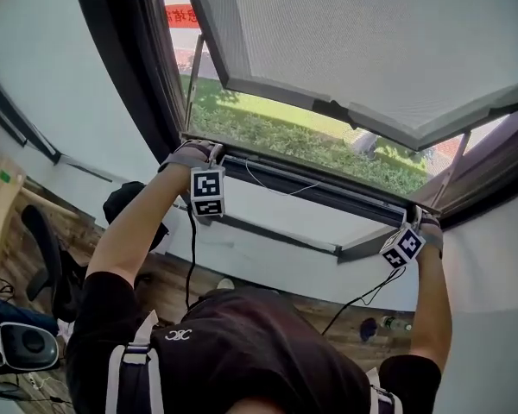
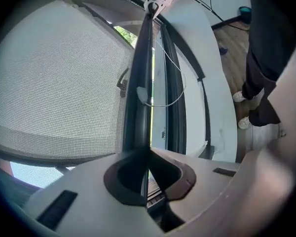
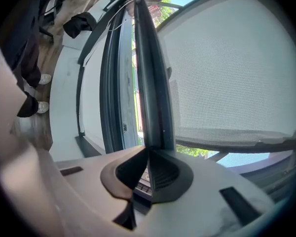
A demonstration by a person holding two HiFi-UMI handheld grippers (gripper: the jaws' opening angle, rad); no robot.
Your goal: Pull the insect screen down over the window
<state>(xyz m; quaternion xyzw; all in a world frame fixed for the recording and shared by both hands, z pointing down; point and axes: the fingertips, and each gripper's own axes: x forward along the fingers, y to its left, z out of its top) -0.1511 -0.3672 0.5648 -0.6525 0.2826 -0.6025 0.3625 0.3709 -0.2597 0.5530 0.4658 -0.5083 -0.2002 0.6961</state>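
Near the window's lower frame point(image 1: 281, 238), left gripper point(image 2: 148, 151) and right gripper point(image 3: 148, 154) each clamp the insect screen's point(image 1: 371, 41) pull bar point(image 1: 328, 194). The pull-down looks nearly finished; next, seat the bar evenly.

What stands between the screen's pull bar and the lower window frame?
Nothing solid visible. Only a thin cord droops from the pull bar into that gap; the left claw and right claw clamp the bar's ends.

Office-like room: chair point(image 1: 41, 253), wood floor point(image 1: 177, 287)
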